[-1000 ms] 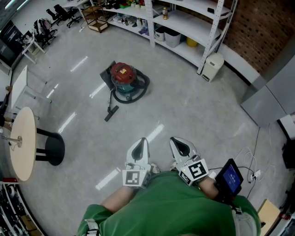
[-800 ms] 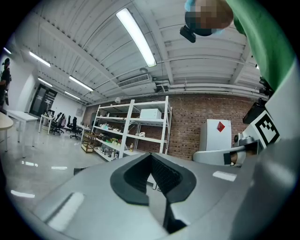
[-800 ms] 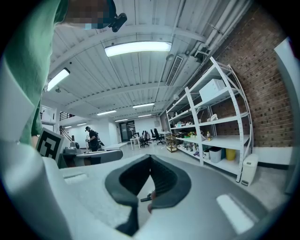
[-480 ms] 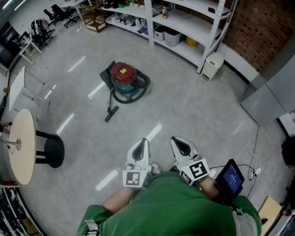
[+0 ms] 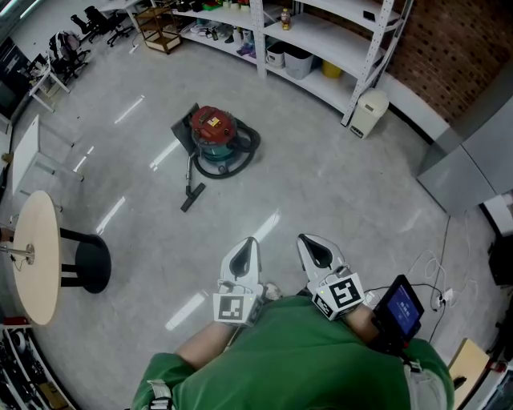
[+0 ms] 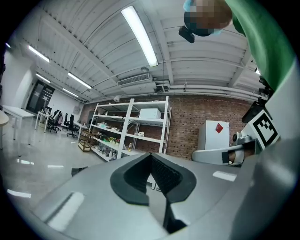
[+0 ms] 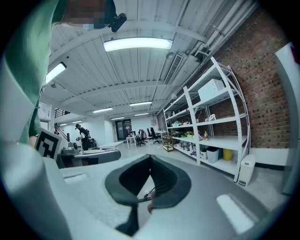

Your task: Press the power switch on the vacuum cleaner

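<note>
A pale grey glossy floor spreads ahead of the left gripper and the right gripper, streaked with lamp reflections. Far ahead of both, a white metal shelving rack stands along a red brick wall, with a small white box-shaped unit at its foot. Well to the left of the left gripper stands a round pale wooden table on a black base. To the right of the right gripper stands a grey cabinet. Black office chairs cluster far ahead on the left. Long white tube lamps run along a white ribbed ceiling.

Nothing legible — the yellow label on the vacuum cleaner is too small.
</note>
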